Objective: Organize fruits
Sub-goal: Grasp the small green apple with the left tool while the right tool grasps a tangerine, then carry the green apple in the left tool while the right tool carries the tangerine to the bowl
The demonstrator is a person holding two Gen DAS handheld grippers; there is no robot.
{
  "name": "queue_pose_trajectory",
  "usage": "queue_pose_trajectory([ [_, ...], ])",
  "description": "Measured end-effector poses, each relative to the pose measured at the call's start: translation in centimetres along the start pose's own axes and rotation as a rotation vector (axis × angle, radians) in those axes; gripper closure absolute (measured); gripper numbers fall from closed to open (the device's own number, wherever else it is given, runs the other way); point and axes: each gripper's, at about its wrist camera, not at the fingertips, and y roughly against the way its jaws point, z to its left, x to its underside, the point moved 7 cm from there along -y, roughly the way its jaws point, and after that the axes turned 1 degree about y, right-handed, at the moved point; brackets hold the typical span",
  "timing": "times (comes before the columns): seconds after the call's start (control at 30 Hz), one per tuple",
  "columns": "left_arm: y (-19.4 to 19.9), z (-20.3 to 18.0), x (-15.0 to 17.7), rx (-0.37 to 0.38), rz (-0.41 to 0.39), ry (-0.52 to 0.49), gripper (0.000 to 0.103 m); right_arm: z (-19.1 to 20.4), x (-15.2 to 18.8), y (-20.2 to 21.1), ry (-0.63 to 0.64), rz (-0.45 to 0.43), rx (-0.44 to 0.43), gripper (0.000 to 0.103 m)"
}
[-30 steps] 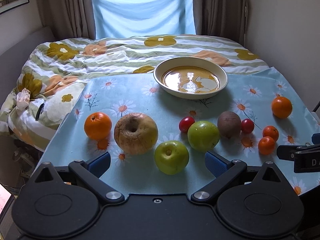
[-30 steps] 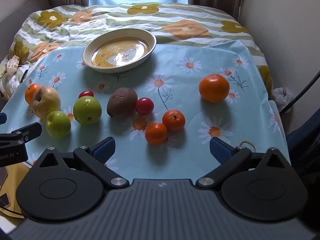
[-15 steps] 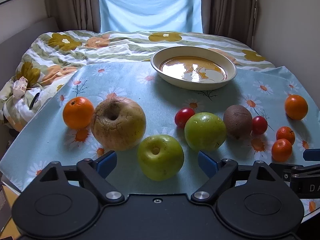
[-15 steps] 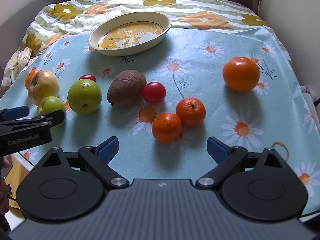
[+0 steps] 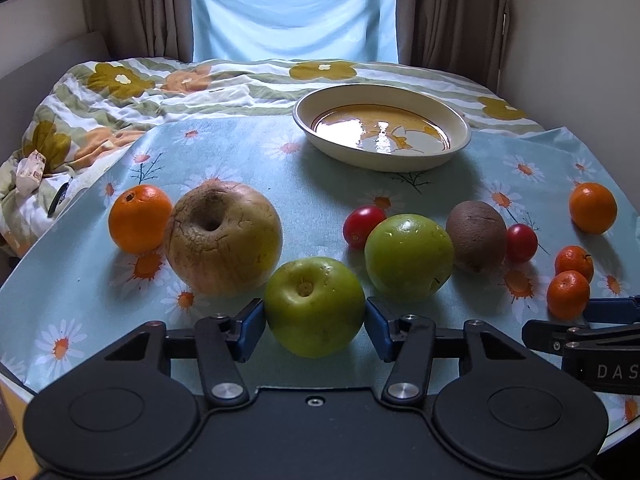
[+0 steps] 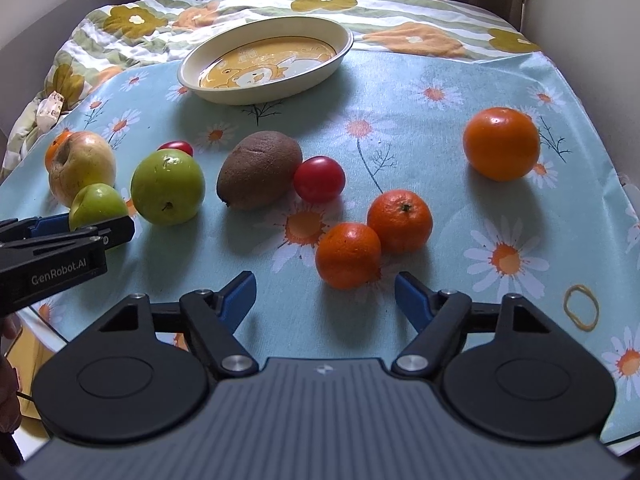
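My left gripper [image 5: 315, 322] has its blue pads against both sides of a small green apple [image 5: 314, 306] that rests on the cloth; that apple also shows in the right wrist view [image 6: 97, 206]. Around it lie a wrinkled yellow apple [image 5: 223, 238], an orange [image 5: 139, 218], a bigger green apple [image 5: 409, 257], a kiwi [image 5: 476, 235] and two cherry tomatoes [image 5: 363, 226]. My right gripper [image 6: 325, 300] is open, just short of two tangerines [image 6: 348, 255]. A large orange [image 6: 501, 143] lies far right. The empty cream bowl [image 6: 224, 94] stands at the back.
The table, under a daisy-print cloth [image 6: 420, 92], abuts a bed with a flowered quilt [image 5: 160, 84]. A rubber band [image 6: 581, 311] lies near the right front edge. A wall [image 5: 568, 40] stands on the right. The table's left edge [image 5: 24, 264] drops off.
Both grippers have moved forward and lower toward the fruit. The left jaws have narrowed onto the small green apple. The right jaws have closed in a little near the tangerines.
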Motion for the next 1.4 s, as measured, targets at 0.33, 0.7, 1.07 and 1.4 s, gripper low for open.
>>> queue_pose_trajectory([
  [0.33, 0.3, 0.0, 0.3, 0.006, -0.011, -0.007, 0.045, 0.0, -0.7, -0.6, 0.013, -0.020, 0.040, 0.030],
  [0.7, 0.6, -0.1, 0.5, 0.006, -0.027, -0.029, 0.045, -0.2, -0.8, -0.6, -0.001, -0.030, 0.070, 0.046],
  [1.07, 1.8, -0.3, 0.3, -0.001, -0.049, -0.034, 0.045, -0.2, -1.1, 0.3, 0.006, -0.052, 0.055, 0.054],
  [1.4, 6.6, -0.4, -2.7, -0.007, -0.122, -0.004, 0.045, 0.5, -4.2, 5.0, 0.041, -0.129, -0.021, 0.054],
])
